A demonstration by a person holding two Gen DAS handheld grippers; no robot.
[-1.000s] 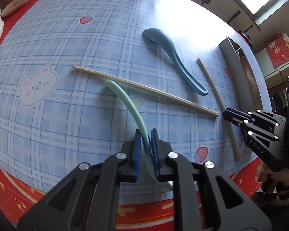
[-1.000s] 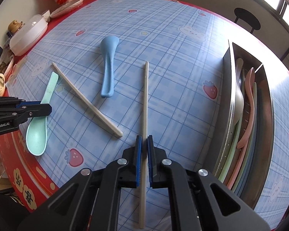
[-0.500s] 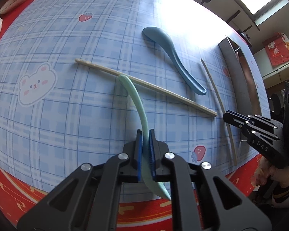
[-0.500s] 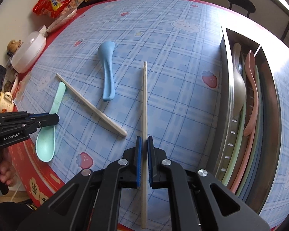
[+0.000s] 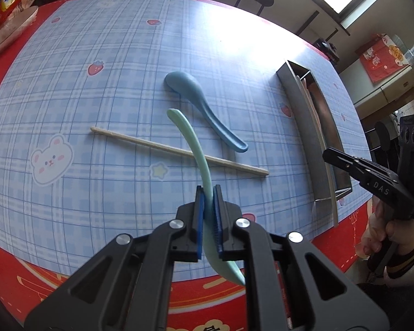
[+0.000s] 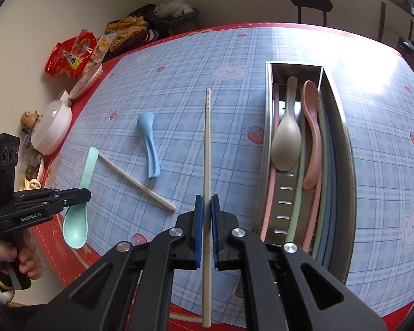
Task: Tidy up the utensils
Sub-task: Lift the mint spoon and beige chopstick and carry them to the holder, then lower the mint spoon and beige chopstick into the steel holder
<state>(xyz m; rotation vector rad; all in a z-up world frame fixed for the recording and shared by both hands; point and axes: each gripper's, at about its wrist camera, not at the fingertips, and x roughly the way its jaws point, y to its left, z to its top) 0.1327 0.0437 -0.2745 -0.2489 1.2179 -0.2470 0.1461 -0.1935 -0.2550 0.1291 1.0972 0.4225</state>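
Blue-checked oilcloth printed with bears and strawberries covers the table we work over, red border at its near edge. On its right side stands the steel utensil tray, long and divided lengthwise, already holding a beige spoon, a pink spoon and several pastel handles laid parallel; we judge it the destination, since everything sorted lies lengthwise in its slots. Our right gripper is clenched on 1 pale chopstick, gripped near its lower third so the ridged tip points away, roughly parallel to the tray's long axis, which should suit sliding it in. Our left gripper is clamped on the mint spoon by its handle, the bowl hanging below the jaws in the right wrist view, clear of the cloth; the handle grip keeps the bowl free for placing. 2 items lie loose on the cloth: the blue spoon, bowl down, and a 2nd chopstick, near each other but apart. From the left wrist view the mint spoon crosses above that chopstick; whether they touch we cannot tell. Both loads look ready to carry rightward to the tray.
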